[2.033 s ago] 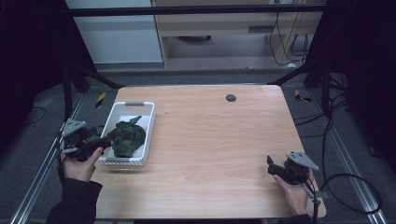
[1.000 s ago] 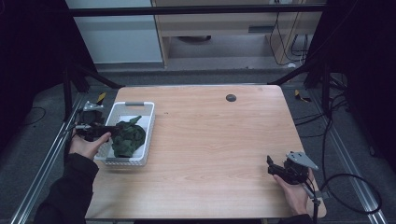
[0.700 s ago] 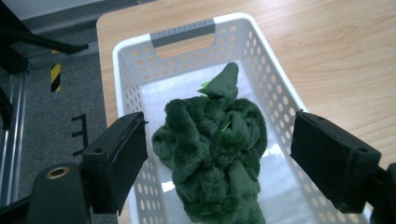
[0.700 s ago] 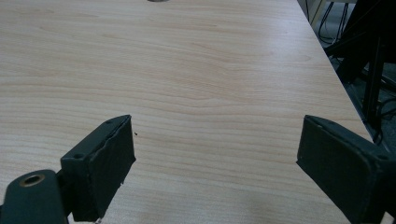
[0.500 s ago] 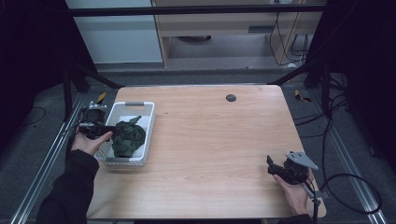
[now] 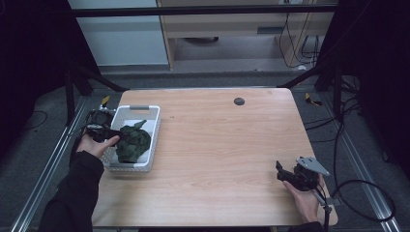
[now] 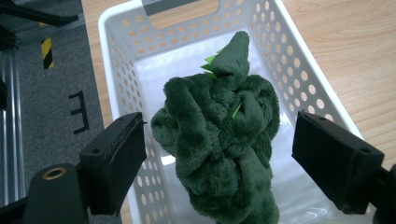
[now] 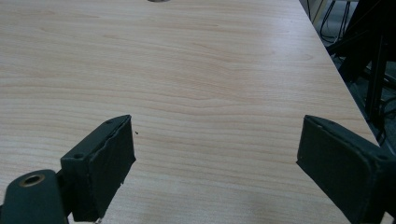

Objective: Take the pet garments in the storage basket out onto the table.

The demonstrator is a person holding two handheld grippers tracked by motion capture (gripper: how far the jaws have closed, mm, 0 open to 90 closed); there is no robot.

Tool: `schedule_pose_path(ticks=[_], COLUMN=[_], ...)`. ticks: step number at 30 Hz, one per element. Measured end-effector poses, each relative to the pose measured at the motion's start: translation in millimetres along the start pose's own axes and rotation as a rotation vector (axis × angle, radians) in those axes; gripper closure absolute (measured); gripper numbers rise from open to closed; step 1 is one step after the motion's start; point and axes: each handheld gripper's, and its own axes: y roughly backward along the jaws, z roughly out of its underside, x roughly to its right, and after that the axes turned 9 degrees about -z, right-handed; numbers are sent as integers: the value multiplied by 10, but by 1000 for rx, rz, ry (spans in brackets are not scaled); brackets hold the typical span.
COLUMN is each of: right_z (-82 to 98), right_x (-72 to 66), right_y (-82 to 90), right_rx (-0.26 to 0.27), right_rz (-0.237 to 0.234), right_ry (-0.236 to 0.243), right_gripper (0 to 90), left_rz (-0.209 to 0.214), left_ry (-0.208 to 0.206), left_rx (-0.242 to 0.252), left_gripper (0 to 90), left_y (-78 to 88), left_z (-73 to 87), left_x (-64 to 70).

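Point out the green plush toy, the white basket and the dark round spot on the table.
green plush toy (image 7: 219,149), left gripper view, middle of its bunched body
white basket (image 7: 299,70), left gripper view, perforated side wall
dark round spot (image 6: 239,101), high view, its centre

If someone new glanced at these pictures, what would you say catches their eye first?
Probably the dark green plush toy lying in the white basket at the table's left edge, with the left gripper open just above it. After that, the right gripper, also open, over the bare wooden table near its front right corner.
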Motion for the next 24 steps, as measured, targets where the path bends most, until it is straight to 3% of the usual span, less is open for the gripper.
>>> schedule_pose_path(ticks=[24], right_z=[2], right_x=[1], right_y=[-7], right_rx=[-9], right_rz=[-7], right_ry=[-5], right_gripper=[116], left_rz=[10], left_ry=[-44], left_rx=[-103], left_gripper=[202], left_y=[-260], left_z=[-64], left_x=[34])
